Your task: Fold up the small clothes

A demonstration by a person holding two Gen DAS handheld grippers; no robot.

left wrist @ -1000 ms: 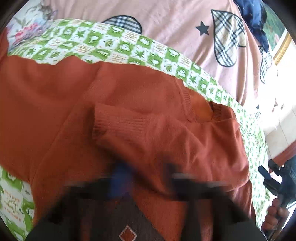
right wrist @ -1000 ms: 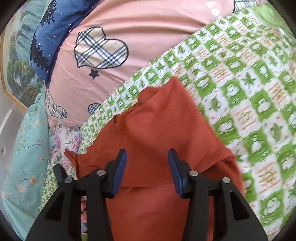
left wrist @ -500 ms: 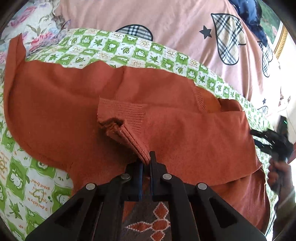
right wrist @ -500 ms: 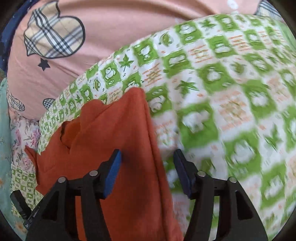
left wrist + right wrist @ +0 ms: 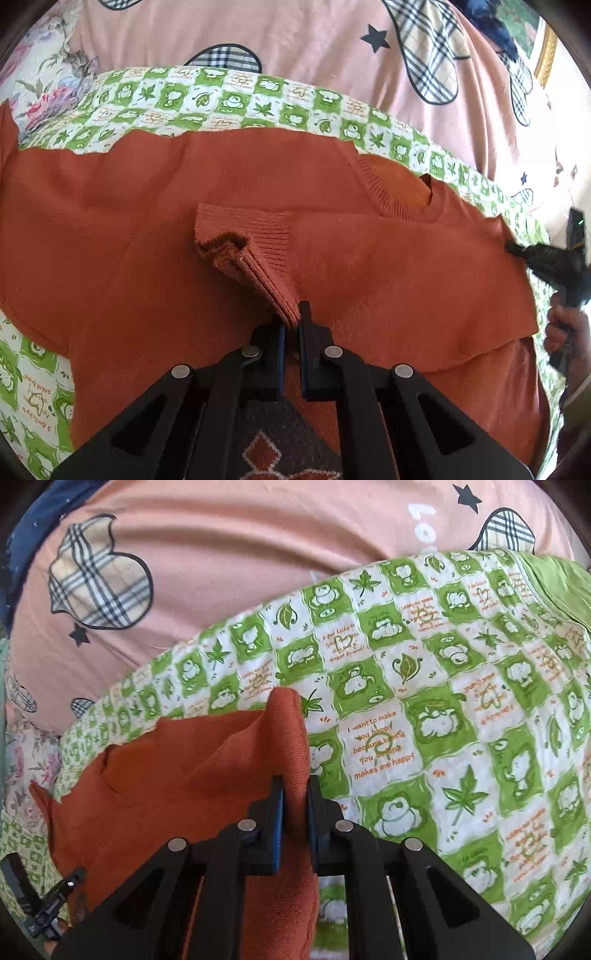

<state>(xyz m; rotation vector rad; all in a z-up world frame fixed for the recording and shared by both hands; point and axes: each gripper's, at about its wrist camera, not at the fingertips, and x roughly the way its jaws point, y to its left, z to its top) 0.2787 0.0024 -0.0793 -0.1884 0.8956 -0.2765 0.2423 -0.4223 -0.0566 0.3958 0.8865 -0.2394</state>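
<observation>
A rust-orange knit sweater (image 5: 155, 229) lies spread on a green-and-white checked blanket (image 5: 236, 99). One sleeve is folded across its chest, with the ribbed cuff (image 5: 255, 243) near the middle. My left gripper (image 5: 291, 325) is shut on the cuff's edge. In the right wrist view my right gripper (image 5: 295, 797) is shut on the sweater's folded side edge (image 5: 291, 738), at the blanket (image 5: 424, 709). The right gripper also shows at the right edge of the left wrist view (image 5: 546, 258), at the sweater's shoulder.
A pink quilt with plaid hearts and stars (image 5: 303, 44) lies beyond the blanket, also in the right wrist view (image 5: 221, 572). A floral pillow (image 5: 40, 85) sits far left. A dark patterned knit panel (image 5: 269, 446) lies under the left gripper.
The left gripper closed on the sleeve cuff about half a second ago and still holds it. The right gripper was open over the sweater's edge and has now shut on it.
</observation>
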